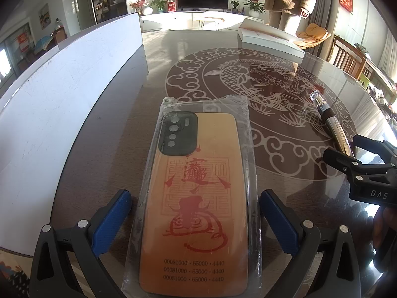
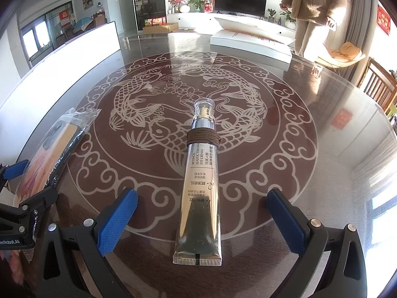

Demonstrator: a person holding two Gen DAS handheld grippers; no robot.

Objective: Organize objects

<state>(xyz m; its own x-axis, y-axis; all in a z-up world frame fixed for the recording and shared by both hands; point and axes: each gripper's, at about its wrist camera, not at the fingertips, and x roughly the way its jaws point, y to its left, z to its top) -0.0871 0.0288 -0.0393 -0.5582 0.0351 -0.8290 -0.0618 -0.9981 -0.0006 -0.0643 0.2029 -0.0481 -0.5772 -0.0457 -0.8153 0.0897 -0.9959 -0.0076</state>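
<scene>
The left gripper (image 1: 196, 213) stands with its two blue pads (image 1: 113, 213) spread wide, one on each side of the one phone case (image 1: 196, 198); neither pad touches it. The case is orange with red print, sealed in a clear bag, and lies flat on the table (image 1: 111, 149) with its camera block at the far end. The right gripper (image 2: 202, 213) is likewise spread wide, its pads (image 2: 117, 217) apart from the one tube (image 2: 201, 198) that lies lengthwise between them. The tube is a gold eye cream tube, crimped end nearest, clear cap pointing away, with one brown cord (image 2: 203, 137) wound about its neck.

The two grippers sit side by side: in the left view the right one (image 1: 352, 154) shows at the right edge with the tube (image 1: 327, 116) lying between its fingers, and in the right view the bagged case (image 2: 54, 144) lies at the left.

Further off, the glass table top bears one round fish design (image 2: 193, 129). Beyond it lies one white box (image 2: 250, 44); one long white board (image 1: 62, 94) runs along the left edge. Past the table stands one person (image 2: 315, 7) in a tan coat, near one dark television (image 2: 240, 1).
</scene>
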